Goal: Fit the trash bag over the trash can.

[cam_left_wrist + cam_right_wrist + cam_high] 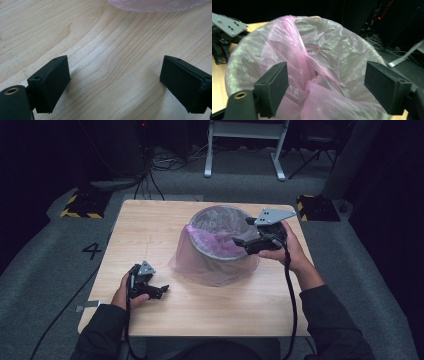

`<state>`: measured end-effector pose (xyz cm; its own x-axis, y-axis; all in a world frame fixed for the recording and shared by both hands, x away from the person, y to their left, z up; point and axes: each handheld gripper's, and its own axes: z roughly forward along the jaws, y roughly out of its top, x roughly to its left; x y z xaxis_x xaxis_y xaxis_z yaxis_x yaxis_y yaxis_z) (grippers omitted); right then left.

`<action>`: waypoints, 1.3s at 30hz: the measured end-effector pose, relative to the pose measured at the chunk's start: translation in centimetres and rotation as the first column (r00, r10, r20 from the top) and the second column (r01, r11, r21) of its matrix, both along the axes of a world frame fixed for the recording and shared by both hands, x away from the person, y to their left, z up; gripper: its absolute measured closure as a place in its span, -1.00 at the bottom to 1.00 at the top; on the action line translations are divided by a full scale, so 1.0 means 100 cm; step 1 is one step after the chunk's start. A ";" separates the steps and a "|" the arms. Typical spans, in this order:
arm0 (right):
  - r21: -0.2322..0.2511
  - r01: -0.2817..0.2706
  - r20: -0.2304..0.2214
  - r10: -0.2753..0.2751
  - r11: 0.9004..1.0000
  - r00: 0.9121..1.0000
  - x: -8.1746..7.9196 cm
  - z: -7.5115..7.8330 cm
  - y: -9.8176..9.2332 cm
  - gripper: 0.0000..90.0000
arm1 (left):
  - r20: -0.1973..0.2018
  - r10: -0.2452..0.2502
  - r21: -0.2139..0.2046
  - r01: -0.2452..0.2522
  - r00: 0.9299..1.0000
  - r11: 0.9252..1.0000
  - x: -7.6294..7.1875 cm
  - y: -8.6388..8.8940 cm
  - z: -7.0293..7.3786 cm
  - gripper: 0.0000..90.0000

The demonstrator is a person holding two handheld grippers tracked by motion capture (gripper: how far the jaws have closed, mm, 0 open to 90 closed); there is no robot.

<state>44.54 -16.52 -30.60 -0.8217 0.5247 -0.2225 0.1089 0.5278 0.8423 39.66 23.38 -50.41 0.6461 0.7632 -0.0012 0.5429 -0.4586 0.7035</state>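
A light wooden table (pixel 150 227) stands on grey carpet (pixel 45 245) marked with a black "4" (pixel 92 250). Two yellow-and-black striped blocks (pixel 82 205) sit beyond its far corners. White desk legs (pixel 210 150) and tangled cables (pixel 172 160) lie farther back.

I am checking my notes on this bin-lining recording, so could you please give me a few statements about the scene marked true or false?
1. The pink translucent plastic bag lines the round grey mesh bin and drapes down its outside. True.
2. The left gripper holds a fold of the bag. False: its jaws are open over bare light wooden table.
3. The right gripper is at the bin's rim with open jaws. True.
4. The bin lies tipped on its side. False: it stands upright.
5. The left gripper is low over the table, near the person's edge. True.
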 end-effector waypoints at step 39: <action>-0.141 0.064 0.054 -0.056 0.988 0.997 -0.037 -0.003 -0.018 -0.56 | -0.001 -0.001 0.000 0.001 1.000 1.000 0.000 0.000 0.000 -0.80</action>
<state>40.81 -18.37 -30.90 -0.7756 0.5328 -0.3384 0.1036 0.6363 0.7644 39.68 23.38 -50.41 0.6467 0.7627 -0.0019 0.5431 -0.4587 0.7033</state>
